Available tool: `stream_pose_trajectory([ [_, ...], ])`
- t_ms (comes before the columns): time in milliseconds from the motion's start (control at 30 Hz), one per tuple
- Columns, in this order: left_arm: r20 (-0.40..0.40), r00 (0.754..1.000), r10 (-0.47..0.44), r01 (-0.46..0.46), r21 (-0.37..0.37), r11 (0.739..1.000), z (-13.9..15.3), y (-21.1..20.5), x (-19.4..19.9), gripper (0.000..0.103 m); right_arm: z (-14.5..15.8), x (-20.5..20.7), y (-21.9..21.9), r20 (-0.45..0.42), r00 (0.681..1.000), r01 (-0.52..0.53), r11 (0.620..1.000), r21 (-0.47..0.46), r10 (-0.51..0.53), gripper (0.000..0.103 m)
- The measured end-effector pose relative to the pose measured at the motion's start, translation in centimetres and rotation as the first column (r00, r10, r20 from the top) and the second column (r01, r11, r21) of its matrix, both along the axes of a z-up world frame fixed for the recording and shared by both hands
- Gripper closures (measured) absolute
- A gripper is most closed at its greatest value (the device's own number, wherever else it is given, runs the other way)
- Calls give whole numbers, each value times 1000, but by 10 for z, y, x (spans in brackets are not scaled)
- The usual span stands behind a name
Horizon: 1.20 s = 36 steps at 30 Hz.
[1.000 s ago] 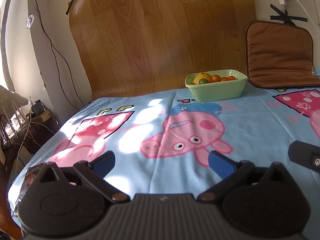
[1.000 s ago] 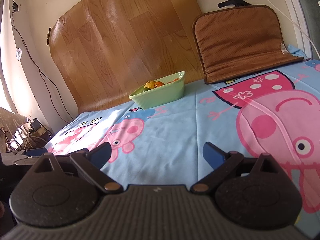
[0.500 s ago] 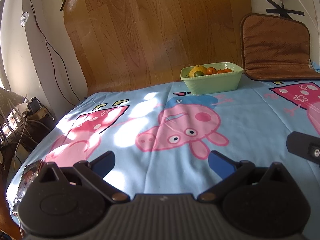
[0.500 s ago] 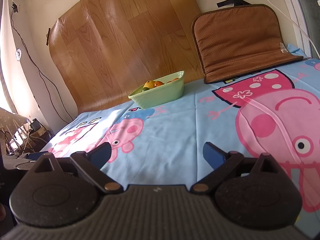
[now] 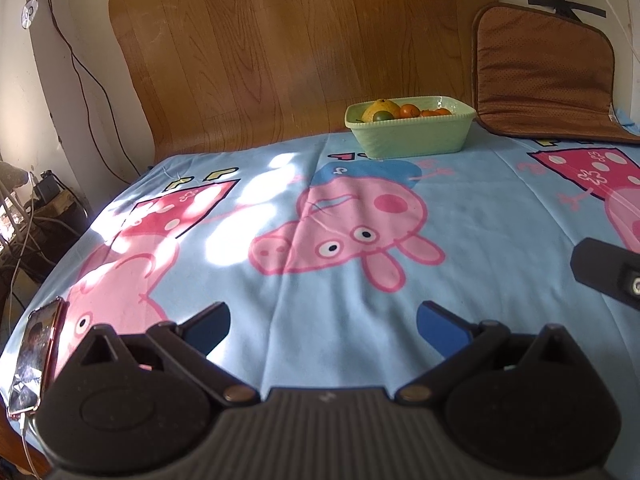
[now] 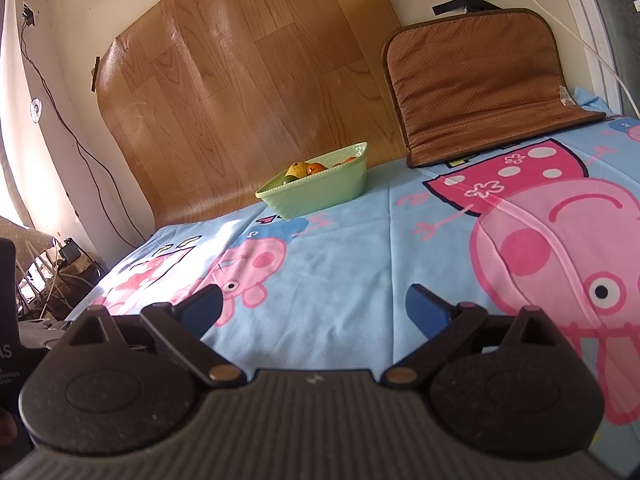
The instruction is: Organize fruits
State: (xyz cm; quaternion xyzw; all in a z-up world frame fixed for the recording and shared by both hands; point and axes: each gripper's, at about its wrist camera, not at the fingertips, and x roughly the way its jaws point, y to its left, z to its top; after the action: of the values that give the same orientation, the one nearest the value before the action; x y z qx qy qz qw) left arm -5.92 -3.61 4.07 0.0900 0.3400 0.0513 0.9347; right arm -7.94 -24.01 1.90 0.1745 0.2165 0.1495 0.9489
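A pale green dish [image 5: 412, 136] stands at the far edge of the table against the wood-pattern sheet. It holds a yellow fruit [image 5: 380, 109], a green one and several oranges [image 5: 410, 110]. It also shows in the right wrist view [image 6: 320, 192]. My left gripper [image 5: 322, 326] is open and empty, low over the cartoon-pig cloth [image 5: 360, 232], far short of the dish. My right gripper [image 6: 314, 308] is open and empty, also near the front of the table. Part of the right gripper shows at the left wrist view's right edge [image 5: 608, 276].
A brown cushion [image 5: 548, 76] leans on the wall right of the dish. A phone [image 5: 34, 356] lies at the table's front left corner. Cables and clutter [image 5: 36, 208] sit off the left edge. A wood-pattern sheet [image 5: 304, 48] covers the back wall.
The left gripper has tilted and risen a little, so the dish sits higher in its view and the phone has come into sight. The right gripper has hardly moved.
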Motion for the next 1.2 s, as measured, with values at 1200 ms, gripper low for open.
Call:
stream_pose_trajectory([
  [1200, -26, 999, -36, 36, 3, 999, -2, -6, -1, 0, 0, 0, -1, -3, 1000, 0, 1000, 2, 0, 3],
])
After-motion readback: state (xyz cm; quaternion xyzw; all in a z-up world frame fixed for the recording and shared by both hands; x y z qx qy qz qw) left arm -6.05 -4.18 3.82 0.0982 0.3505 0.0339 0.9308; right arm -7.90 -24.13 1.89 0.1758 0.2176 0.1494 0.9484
